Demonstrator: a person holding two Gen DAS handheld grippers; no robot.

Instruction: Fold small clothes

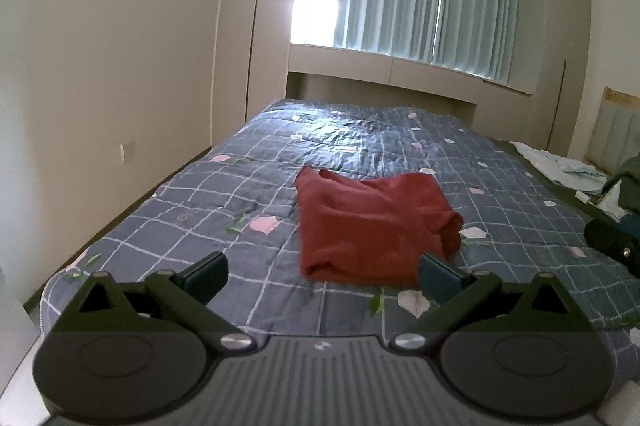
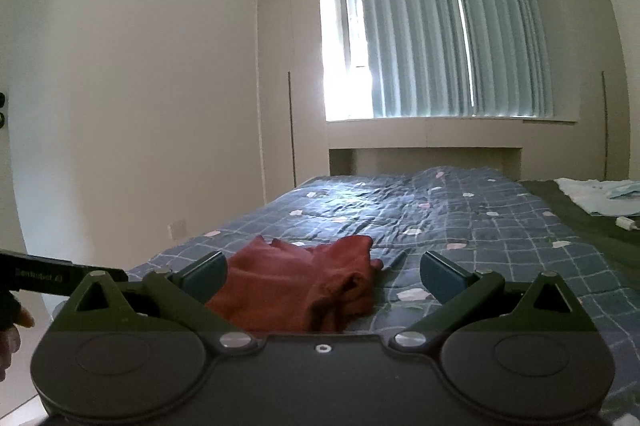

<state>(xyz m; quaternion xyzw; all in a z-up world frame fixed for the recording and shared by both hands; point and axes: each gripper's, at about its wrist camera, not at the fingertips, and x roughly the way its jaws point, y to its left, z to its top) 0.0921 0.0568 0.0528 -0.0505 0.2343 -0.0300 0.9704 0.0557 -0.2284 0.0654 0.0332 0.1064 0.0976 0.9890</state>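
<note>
The right gripper [image 2: 322,276], jaws wide apart, hovers just before the rumpled red garment [image 2: 304,286] on the checked bedspread [image 2: 460,226].

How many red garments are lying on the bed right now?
1: a crumpled red garment lies mid-bed on the checked quilt, ahead of both open grippers. Pale clothes sit far right.

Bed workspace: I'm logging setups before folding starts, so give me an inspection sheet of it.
Surface: bed with blue checked quilt, wrinkled.
Job's things: red garment, crumpled on the quilt, ungripped.
Clutter: pale clothes and dark items at the bed's right edge.
Grippers: left hand-held gripper open, near the garment's front edge; right hand-held gripper open, above it.
Cables: nothing seen.
Surroundings: curtained window, beige cupboards, plain wall.
</note>
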